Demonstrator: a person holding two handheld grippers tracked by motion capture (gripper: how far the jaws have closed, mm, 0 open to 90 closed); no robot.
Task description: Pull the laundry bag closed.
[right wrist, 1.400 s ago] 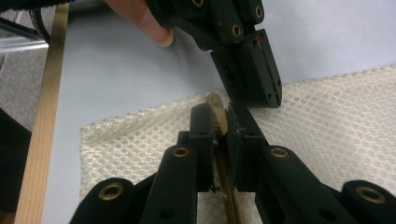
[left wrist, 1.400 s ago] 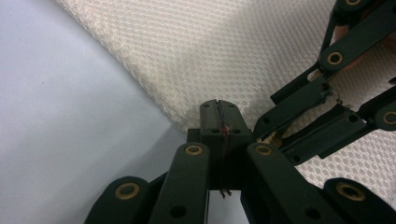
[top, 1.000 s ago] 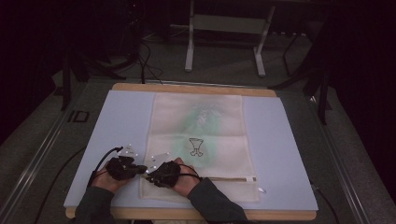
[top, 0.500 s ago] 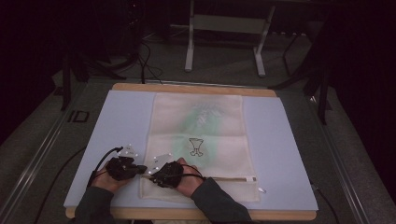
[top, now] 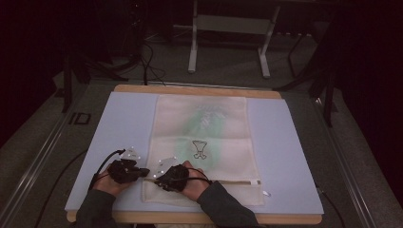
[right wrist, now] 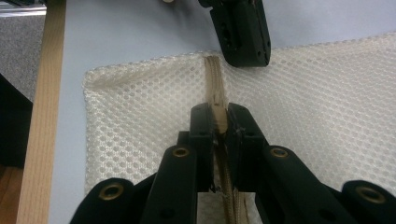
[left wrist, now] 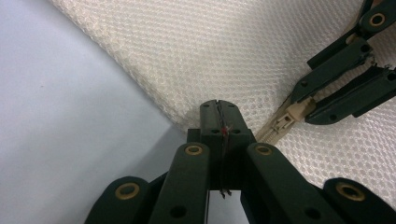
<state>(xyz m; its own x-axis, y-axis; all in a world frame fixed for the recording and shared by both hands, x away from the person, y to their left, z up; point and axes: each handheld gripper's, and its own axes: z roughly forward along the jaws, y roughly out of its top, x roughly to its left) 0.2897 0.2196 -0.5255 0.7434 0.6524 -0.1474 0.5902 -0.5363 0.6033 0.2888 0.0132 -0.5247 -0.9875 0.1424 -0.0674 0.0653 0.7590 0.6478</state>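
On the bench (top: pixel 119 128) lies a cream mesh laundry bag (top: pixel 204 147) (flat). The left claw (left wrist: pixel 218 116) is clenched on its corner; the right claw (right wrist: pixel 218 122) grasps the zipper slider (left wrist: pixel 287 122).

Cream mesh zip bag (top: pixel 202 147): flat on the pale blue mat (top: pixel 123 123), ahead of both grippers.
Left gripper (left wrist: pixel 218 108): at the bag's edge, touching.
Right gripper (right wrist: pixel 219 120): astride the beige zipper (right wrist: pixel 214 79), just right of the left gripper.
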